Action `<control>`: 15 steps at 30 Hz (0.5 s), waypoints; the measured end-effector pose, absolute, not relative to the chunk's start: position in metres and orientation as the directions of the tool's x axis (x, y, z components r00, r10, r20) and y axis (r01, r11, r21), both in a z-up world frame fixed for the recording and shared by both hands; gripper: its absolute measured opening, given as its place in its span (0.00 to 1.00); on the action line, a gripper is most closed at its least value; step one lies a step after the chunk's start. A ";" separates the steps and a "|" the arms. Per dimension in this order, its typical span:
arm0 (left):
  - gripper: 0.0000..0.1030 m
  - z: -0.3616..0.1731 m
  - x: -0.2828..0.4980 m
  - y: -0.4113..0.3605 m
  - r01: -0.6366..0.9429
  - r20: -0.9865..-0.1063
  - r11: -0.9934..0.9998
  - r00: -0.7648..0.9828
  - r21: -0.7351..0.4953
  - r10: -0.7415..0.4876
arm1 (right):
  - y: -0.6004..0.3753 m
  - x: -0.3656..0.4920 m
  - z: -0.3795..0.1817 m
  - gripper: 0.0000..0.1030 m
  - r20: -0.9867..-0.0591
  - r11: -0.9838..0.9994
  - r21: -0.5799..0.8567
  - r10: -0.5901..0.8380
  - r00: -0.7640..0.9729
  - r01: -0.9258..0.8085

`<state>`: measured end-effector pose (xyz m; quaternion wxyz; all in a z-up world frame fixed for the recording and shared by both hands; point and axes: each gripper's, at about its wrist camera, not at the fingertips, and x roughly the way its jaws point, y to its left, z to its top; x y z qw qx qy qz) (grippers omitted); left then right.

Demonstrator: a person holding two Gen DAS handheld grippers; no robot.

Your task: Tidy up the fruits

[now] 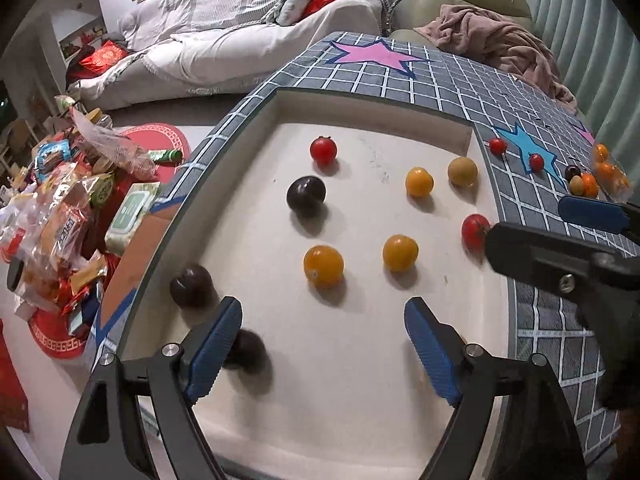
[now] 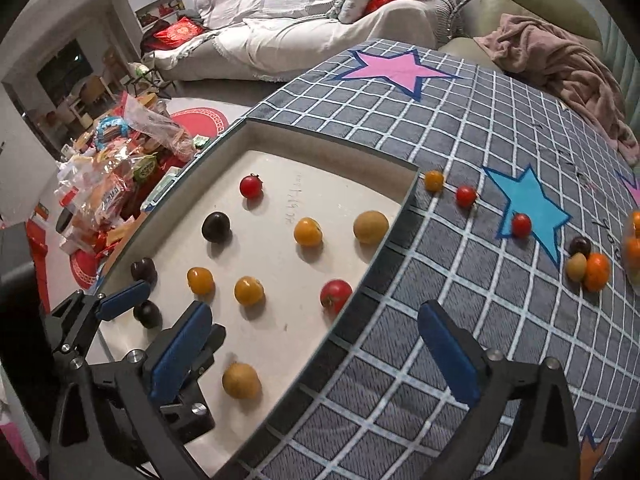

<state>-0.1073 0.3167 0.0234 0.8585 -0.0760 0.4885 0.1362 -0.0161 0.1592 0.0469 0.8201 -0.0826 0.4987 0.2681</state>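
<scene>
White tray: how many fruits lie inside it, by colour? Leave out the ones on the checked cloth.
Red round tomatoes: 2
Dark purple round fruits: 3
Orange-yellow round fruits: 3
Tan-brown round fruits: 2
Total inside the white tray: 10

The left gripper's blue finger (image 1: 216, 354) is hiding part of a dark fruit (image 1: 248, 350), the right gripper (image 1: 560, 236) is covering one side of a red tomato (image 1: 474, 230), and orange fruits (image 2: 634, 240) are being cut off at the right wrist view's edge.
</scene>
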 end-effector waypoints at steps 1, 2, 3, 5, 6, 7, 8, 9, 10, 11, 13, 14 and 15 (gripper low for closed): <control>0.91 0.025 -0.110 0.316 -0.309 -0.859 0.951 0.486 0.004 0.161 | 0.158 -0.018 0.048 1.00 -0.865 0.844 0.130 0.353 0.356 -0.520; 1.00 0.026 -0.113 0.315 -0.312 -0.859 0.950 0.485 0.006 0.165 | 0.156 -0.020 0.048 1.00 -0.868 0.845 0.128 0.349 0.353 -0.520; 1.00 0.027 -0.116 0.314 -0.318 -0.855 0.948 0.488 0.010 0.173 | 0.155 -0.022 0.049 1.00 -0.870 0.845 0.127 0.346 0.350 -0.520; 1.00 0.030 -0.120 0.313 -0.318 -0.854 0.948 0.489 0.014 0.176 | 0.153 -0.027 0.050 1.00 -0.872 0.842 0.126 0.347 0.347 -0.524; 1.00 0.032 -0.123 0.312 -0.323 -0.855 0.946 0.486 0.017 0.181 | 0.152 -0.029 0.051 1.00 -0.873 0.841 0.125 0.345 0.344 -0.527; 1.00 0.032 -0.125 0.312 -0.325 -0.856 0.945 0.483 0.019 0.183 | 0.152 -0.032 0.053 1.00 -0.875 0.840 0.118 0.339 0.344 -0.529; 1.00 0.032 -0.127 0.311 -0.328 -0.859 0.945 0.477 0.022 0.185 | 0.151 -0.034 0.054 1.00 -0.876 0.840 0.111 0.334 0.347 -0.530; 1.00 0.032 -0.128 0.311 -0.329 -0.861 0.944 0.473 0.025 0.188 | 0.151 -0.036 0.055 1.00 -0.877 0.840 0.103 0.330 0.350 -0.532; 1.00 0.033 -0.131 0.310 -0.332 -0.861 0.943 0.471 0.029 0.192 | 0.150 -0.039 0.056 1.00 -0.877 0.839 0.096 0.325 0.353 -0.536; 1.00 0.033 -0.133 0.309 -0.333 -0.861 0.942 0.471 0.030 0.194 | 0.150 -0.042 0.058 1.00 -0.877 0.838 0.091 0.323 0.355 -0.538; 1.00 0.034 -0.138 0.306 -0.328 -0.859 0.944 0.476 0.025 0.188 | 0.149 -0.047 0.061 1.00 -0.876 0.836 0.084 0.321 0.361 -0.542; 1.00 0.035 -0.140 0.305 -0.329 -0.859 0.944 0.477 0.023 0.187 | 0.148 -0.049 0.062 1.00 -0.875 0.836 0.082 0.321 0.363 -0.543; 1.00 0.036 -0.143 0.304 -0.329 -0.858 0.944 0.480 0.019 0.185 | 0.148 -0.052 0.063 1.00 -0.874 0.836 0.080 0.321 0.365 -0.543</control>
